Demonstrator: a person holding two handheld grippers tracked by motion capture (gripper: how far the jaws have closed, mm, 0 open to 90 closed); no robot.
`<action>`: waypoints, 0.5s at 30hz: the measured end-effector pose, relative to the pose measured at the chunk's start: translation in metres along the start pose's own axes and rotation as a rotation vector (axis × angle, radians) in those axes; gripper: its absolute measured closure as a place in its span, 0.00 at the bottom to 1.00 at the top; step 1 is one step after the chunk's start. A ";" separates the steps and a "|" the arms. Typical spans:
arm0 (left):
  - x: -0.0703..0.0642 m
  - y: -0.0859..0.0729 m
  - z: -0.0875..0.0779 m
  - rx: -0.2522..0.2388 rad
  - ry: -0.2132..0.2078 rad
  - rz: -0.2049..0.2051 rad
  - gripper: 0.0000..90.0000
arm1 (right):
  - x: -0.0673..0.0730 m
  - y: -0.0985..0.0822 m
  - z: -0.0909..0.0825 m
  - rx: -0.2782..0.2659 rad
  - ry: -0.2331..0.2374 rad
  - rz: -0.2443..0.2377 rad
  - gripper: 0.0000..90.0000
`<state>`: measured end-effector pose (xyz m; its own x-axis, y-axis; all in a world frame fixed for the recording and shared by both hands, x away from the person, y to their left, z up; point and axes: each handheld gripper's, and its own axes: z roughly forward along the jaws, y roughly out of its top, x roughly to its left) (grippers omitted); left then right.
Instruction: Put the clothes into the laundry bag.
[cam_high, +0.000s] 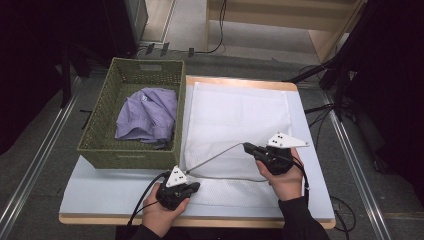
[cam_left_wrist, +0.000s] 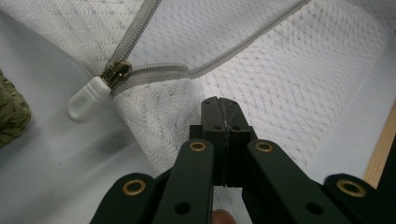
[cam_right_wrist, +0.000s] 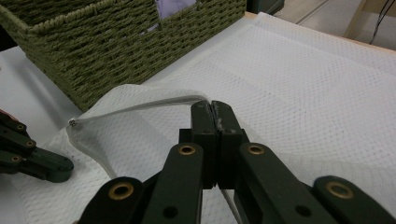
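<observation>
You're holding the white mesh laundry bag open on the table, right beside the green wicker basket with the purple shirt bunched inside it. Your right gripper is lifting the upper zipper edge, jaws fully closed on that strip, so the mouth is gaping toward the basket. Your left gripper is pinning the lower layer near the bag's corner, jaws pressed fully together on the mesh, with the zipper pull lying just beside them on the table.

Watch that thin edge in your right jaws: pulling higher could be slipping it free, and the mouth would drop shut. Tugging sideways could be dragging the whole bag off your left hold. And with both grippers busy, nothing is free to fetch the shirt, so releasing the wrong one collapses the opening.
</observation>
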<state>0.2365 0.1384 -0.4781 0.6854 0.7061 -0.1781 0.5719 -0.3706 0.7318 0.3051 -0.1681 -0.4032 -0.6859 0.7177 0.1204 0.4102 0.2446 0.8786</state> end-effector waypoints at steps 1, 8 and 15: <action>0.000 0.000 0.000 -0.001 0.000 -0.002 1.00 | 0.000 -0.001 0.000 0.002 -0.002 0.000 1.00; -0.001 0.000 -0.010 -0.098 -0.040 0.015 0.77 | 0.000 -0.005 0.003 0.014 0.000 0.001 1.00; -0.011 0.005 -0.020 -0.174 -0.056 0.055 0.49 | -0.001 -0.008 0.005 0.026 -0.005 -0.003 1.00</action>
<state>0.2230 0.1410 -0.4593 0.7402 0.6512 -0.1674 0.4496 -0.2942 0.8434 0.3054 -0.1673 -0.4123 -0.6841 0.7201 0.1159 0.4239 0.2632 0.8666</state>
